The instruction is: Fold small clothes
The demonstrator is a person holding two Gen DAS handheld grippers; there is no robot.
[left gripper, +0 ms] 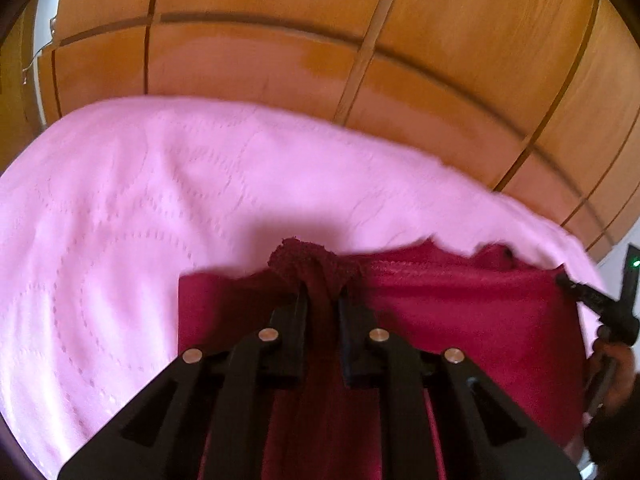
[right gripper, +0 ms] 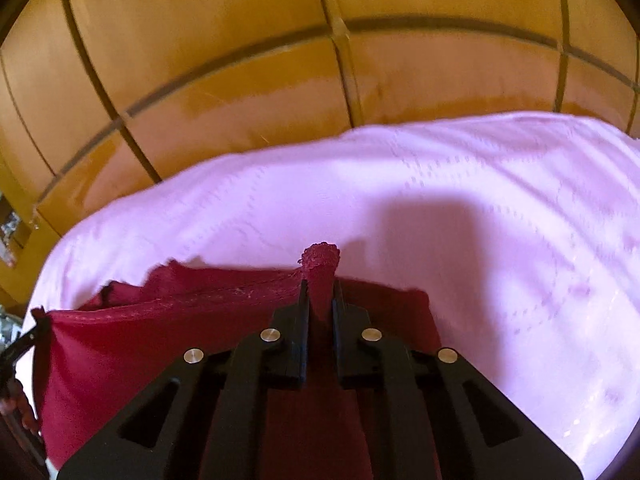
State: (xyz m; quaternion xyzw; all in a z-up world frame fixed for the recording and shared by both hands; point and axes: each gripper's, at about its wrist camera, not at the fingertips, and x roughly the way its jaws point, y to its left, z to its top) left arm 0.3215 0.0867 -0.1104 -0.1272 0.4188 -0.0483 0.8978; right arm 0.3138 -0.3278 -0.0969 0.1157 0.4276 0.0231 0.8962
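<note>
Left tongs [left gripper: 323, 294]: pressed together on a bunched corner of the red garment [left gripper: 460, 304], which pokes out past the tips as a small tuft.
Right tongs [right gripper: 320, 290]: also closed, pinching the other corner of the same edge; a similar tuft stands above the tips.
Red garment: it hangs and stretches between the 2 tongs, over the pink bedspread [left gripper: 120, 208]. The held edge runs nearly straight from 1 grip to the other, and the cloth below it falls toward the near side. The lower part is hidden under the tongs, so I cannot tell if it touches the bed.
Step in hand: I judge this is carrying the held edge over to make a fold, or laying the piece flat first.
How to do it well: keep both grips at the same height and the same pull, so the edge stays straight and does not sag. Lower both corners together, and release only when the cloth rests flat.
Risk: each grip holds only a small bunch, so a strong pull may slip 1 corner out.
Far: a wooden wardrobe [left gripper: 320, 60] stands behind the bed.
</note>
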